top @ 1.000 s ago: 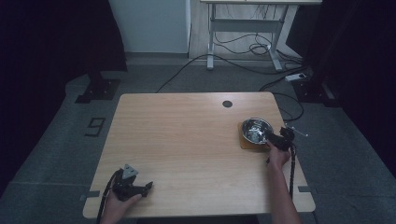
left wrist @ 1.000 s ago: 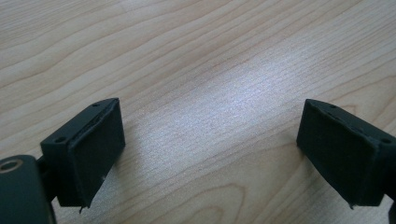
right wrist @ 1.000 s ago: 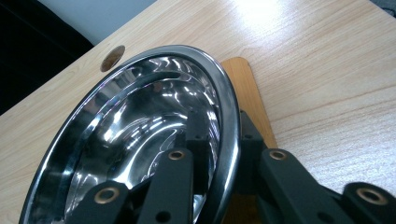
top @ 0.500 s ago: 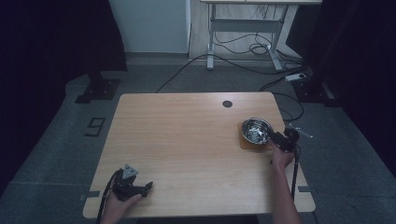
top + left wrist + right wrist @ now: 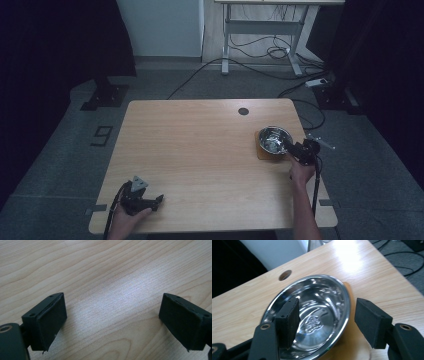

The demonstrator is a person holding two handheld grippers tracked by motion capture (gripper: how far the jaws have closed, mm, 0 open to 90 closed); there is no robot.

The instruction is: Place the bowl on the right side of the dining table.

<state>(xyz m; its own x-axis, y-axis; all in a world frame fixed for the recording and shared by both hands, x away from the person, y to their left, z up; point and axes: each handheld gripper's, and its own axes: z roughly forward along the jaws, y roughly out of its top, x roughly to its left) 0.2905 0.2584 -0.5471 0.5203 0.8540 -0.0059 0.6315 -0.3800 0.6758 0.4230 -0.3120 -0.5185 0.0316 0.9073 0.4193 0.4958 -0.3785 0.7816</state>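
Observation:
A shiny steel bowl [image 5: 274, 139] stands on a flat orange-brown mat [image 5: 261, 153] near the table's right edge. My right gripper [image 5: 291, 148] is at the bowl's near-right rim. In the right gripper view it is open [image 5: 328, 320], with one jaw inside the empty bowl [image 5: 317, 312] and the other outside over the mat [image 5: 349, 288], so the rim lies between them, apart from both pads. My left gripper [image 5: 156, 201] rests at the front left of the table. In the left gripper view it is wide open [image 5: 112, 320] with bare wood between its jaws.
The wooden table [image 5: 200, 160] has a round cable hole [image 5: 243, 111] near its far edge. Cables [image 5: 280, 50] and a desk frame [image 5: 260, 30] lie on the floor beyond. A power strip [image 5: 320, 82] sits on the floor to the right.
The right gripper has shifted only very slightly beside the bowl. The bowl and the left gripper have stayed where they were.

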